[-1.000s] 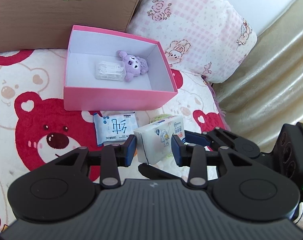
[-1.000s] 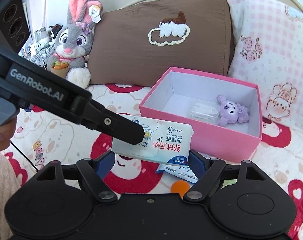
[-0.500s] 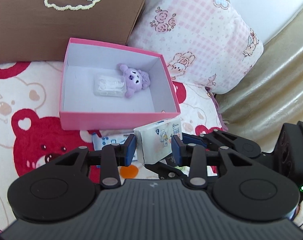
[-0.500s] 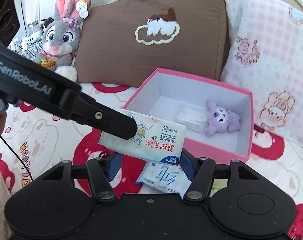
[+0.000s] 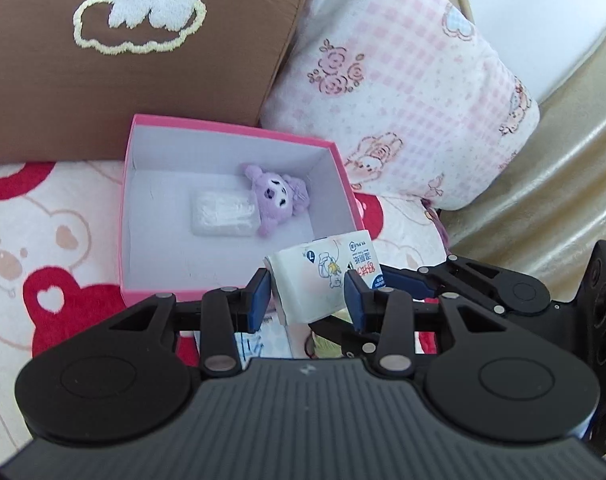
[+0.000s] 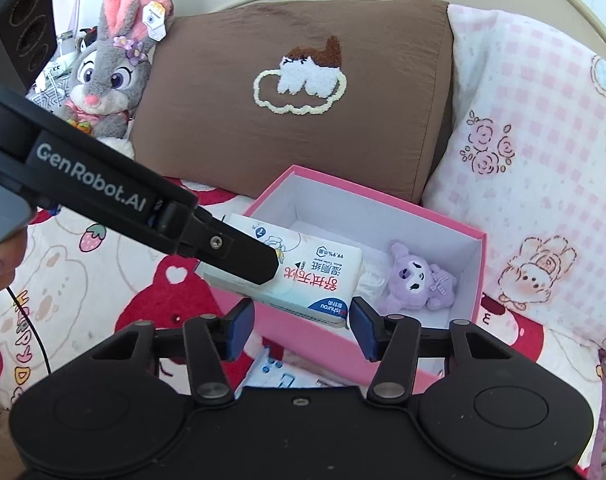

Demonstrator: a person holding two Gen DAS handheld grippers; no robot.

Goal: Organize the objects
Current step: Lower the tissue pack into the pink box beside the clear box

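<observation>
**Now the wipes pack hangs at the lip of the pink box**

Evidently the carry is nearly over. A second ago the wet-wipes pack [image 5: 326,276] sat low in the left wrist view with the pink box [image 5: 239,284] well above it; now the box fills the centre of that frame and the pack overlaps its lower right corner, so it looks ready to go in. The left gripper [image 5: 307,294] has its blue pads pressed on the pack's two sides, jaws only narrowly apart, the whole load in its grip. The right gripper [image 6: 299,324] has just been closing its jaws; the pack's near end lies between them at lower centre of the right wrist view, but small gaps show on both sides, so it holds nothing yet. My guess is it is coming in to steady the pack, or it may stay clear.

Counted: one pink box; inside it one purple plush toy [image 5: 277,196] and one clear plastic packet [image 5: 222,216], touching each other. One wipes pack in the air. One more blue-and-white packet [image 6: 277,368] lies on the bear-print blanket [image 5: 51,248] below the box, partly hidden. Two pillows at the top of frame, one brown [image 6: 295,92], one pink checked [image 6: 543,152]. One grey rabbit plush [image 6: 111,72] upper left.
</observation>
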